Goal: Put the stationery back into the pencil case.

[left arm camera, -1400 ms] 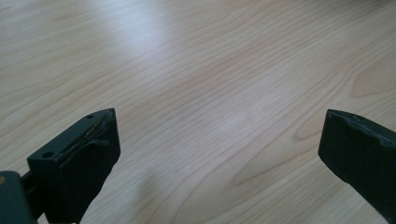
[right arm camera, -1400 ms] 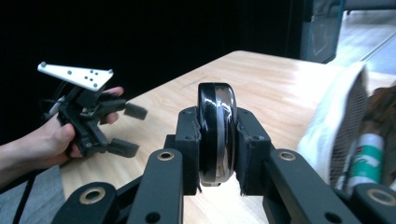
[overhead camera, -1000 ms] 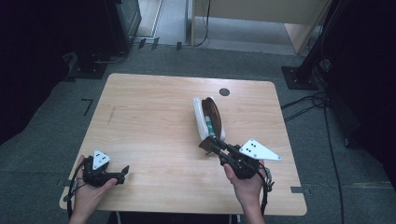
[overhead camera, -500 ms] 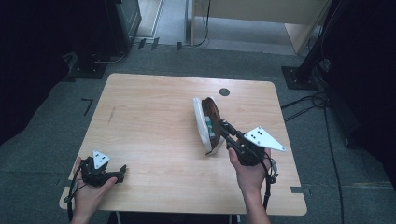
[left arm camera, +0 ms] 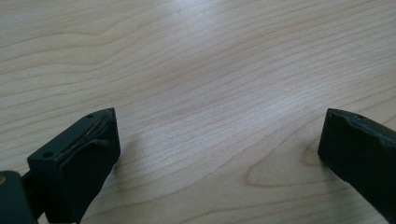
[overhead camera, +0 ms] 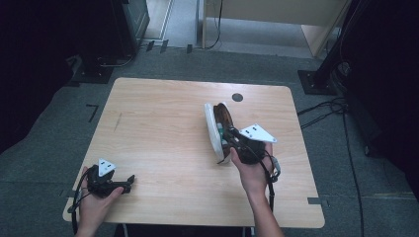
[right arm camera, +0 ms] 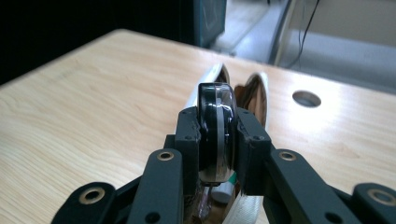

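In the right gripper view, the round black disc (right arm camera: 217, 135) clamped between the jaws is seen edge-on, so its faces are hidden and what it is cannot be told; its lower rim is covered by the jaw arms. The shoe (right arm camera: 254, 95) behind it is mostly blocked by the disc and jaws, with only its white sole edge and brown opening peeking out. A small pale cap (right arm camera: 223, 190) under the disc is too blurred to identify. In the high view, the right gripper (overhead camera: 236, 143) covers part of the shoe (overhead camera: 216, 129), and small items inside it are too tiny to tell. In the left gripper view, both jaws are cut off by the picture's edges.
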Demonstrator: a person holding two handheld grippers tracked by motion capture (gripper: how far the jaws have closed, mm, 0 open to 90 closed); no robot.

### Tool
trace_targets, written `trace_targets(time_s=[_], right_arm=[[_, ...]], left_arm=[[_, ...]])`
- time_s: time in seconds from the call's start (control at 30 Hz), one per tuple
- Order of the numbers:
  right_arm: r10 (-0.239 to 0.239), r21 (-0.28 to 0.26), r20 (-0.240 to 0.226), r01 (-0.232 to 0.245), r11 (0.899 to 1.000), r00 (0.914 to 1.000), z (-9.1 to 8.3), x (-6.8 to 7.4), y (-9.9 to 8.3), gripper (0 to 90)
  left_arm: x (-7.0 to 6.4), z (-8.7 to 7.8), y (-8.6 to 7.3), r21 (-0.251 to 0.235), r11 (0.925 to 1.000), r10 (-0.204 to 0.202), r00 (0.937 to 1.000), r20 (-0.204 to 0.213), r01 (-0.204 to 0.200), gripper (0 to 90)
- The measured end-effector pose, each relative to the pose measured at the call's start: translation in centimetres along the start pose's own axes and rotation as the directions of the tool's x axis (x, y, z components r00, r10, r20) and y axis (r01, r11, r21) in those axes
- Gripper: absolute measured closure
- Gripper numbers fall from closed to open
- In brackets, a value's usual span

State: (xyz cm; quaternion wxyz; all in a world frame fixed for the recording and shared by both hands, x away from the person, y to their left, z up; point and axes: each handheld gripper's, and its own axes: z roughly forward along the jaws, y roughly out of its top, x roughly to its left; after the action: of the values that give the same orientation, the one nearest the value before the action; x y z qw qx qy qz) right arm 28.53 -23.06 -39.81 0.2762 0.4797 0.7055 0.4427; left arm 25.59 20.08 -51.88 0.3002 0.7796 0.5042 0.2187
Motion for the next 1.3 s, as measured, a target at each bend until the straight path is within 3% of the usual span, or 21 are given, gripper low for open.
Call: trace_targets(time_s=[0.3, 0.6, 1.0, 1.3], right_arm=[[-0.012, 0.149, 0.051, 0.004, 0.989, 0.9986, 2.7, 0.5, 0.5, 74.0], [-0.004, 0.193, 0.082, -0.012, 0.981, 0.9966, 4.0, 0.4, 0.9, 73.6], [0.022, 0.167, 0.070, -0.033, 0.985, 0.9973, 4.8, 0.1, 1.2, 73.4], [0.051, 0.083, 0.047, -0.055, 0.995, 0.9976, 2.9, -0.5, 1.7, 73.5]], left_arm=[[0.2, 0.1, 0.0, 0.006, 0.9999, -0.015, 0.9997, 0.018, 0.015, 0.0], [0.2, 0.1, 0.0, 0.006, 0.9998, -0.017, 0.9997, 0.019, 0.017, 0.0], [0.2, 0.1, 0.0, 0.006, 0.9998, -0.016, 0.9997, 0.018, 0.016, 0.0], [0.2, 0.1, 0.0, 0.007, 0.9998, -0.018, 0.9997, 0.020, 0.017, 0.0]])
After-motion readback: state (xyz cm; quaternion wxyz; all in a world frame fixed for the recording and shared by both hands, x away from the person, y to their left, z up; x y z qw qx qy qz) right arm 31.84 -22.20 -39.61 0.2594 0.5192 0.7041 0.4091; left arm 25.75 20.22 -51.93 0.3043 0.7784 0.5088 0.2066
